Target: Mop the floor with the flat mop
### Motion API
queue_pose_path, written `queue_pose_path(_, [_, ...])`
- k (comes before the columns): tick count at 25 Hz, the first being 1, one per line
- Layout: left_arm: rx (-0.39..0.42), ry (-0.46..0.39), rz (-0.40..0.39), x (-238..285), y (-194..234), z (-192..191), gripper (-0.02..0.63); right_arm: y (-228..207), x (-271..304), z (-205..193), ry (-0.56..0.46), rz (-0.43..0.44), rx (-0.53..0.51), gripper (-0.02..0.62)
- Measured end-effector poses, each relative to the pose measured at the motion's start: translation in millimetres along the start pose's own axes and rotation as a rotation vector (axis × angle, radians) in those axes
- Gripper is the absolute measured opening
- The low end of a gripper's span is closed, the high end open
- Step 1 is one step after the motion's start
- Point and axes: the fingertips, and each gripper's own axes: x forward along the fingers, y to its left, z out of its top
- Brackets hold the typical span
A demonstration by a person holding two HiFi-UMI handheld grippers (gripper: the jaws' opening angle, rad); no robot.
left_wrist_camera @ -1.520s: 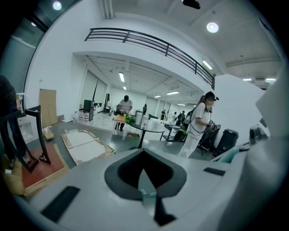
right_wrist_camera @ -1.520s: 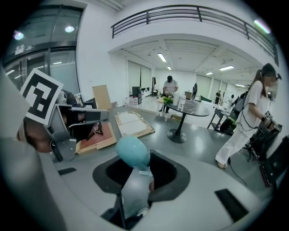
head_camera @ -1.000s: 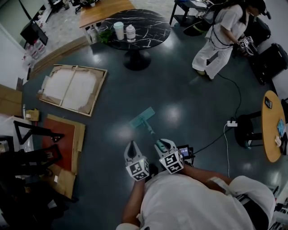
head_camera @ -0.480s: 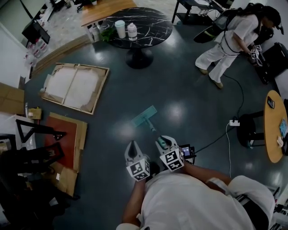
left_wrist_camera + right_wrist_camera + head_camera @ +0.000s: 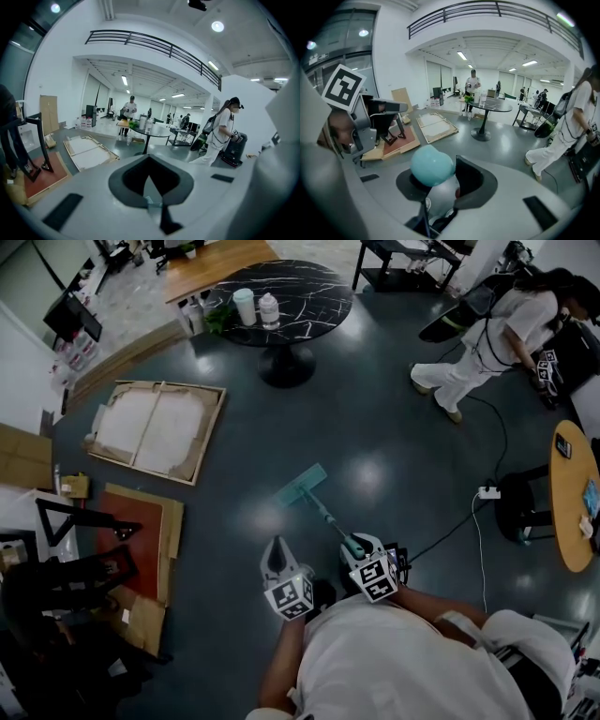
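Flat mop on the dark floor, held one-handed

Head view: the teal pad lay flat on the floor, just ahead of the operator near the middle of the scene. Its handle slanted near and right into the right gripper. The left gripper hung just left of it, apart from the handle. A cable ran from a power strip on the right toward the operator's near right. Framed panels lay on the floor at far left, a round table stood at the far side, and a second person was at far right.

Left gripper view: the jaws were together, with nothing between them.

Right gripper view: the jaws were clamped on the grey handle just below its teal end cap.

Probable hazards:
- With the grip at the very top end and one gripper only, the handle could twist or slide in the jaws, and the pad would likely tilt off the floor.
- A stroke to the right could snag the cable and drag the power strip.
- A stroke to the far left could catch the edges of the panels
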Motion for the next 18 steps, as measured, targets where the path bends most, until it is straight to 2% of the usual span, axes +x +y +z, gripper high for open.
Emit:
queue_pose_path(4, [0.002, 0.001, -0.028, -6.6, -7.9, -4.8, 0.005, 8.0, -7.9, -16.5, 0.005, -0.025, 0.017, 0.117])
queue_pose_path(10, [0.034, 0.029, -0.091, -23.2, -18.0, -23.8, 0.005, 44.9, -8.0, -43.4, -0.014, -0.047, 0.019, 0.117])
queue_pose_path(14, [0.034, 0.047, -0.097, -35.9, -21.7, -35.9, 0.005, 54.8, -12.5, -60.0, -0.023, -0.056, 0.004, 0.117])
queue_pose_path(18, [0.051, 0.028, -0.081, -39.3, -27.2, -42.0, 0.005, 54.0, -13.5, -55.7, -0.091, -0.065, -0.01, 0.117])
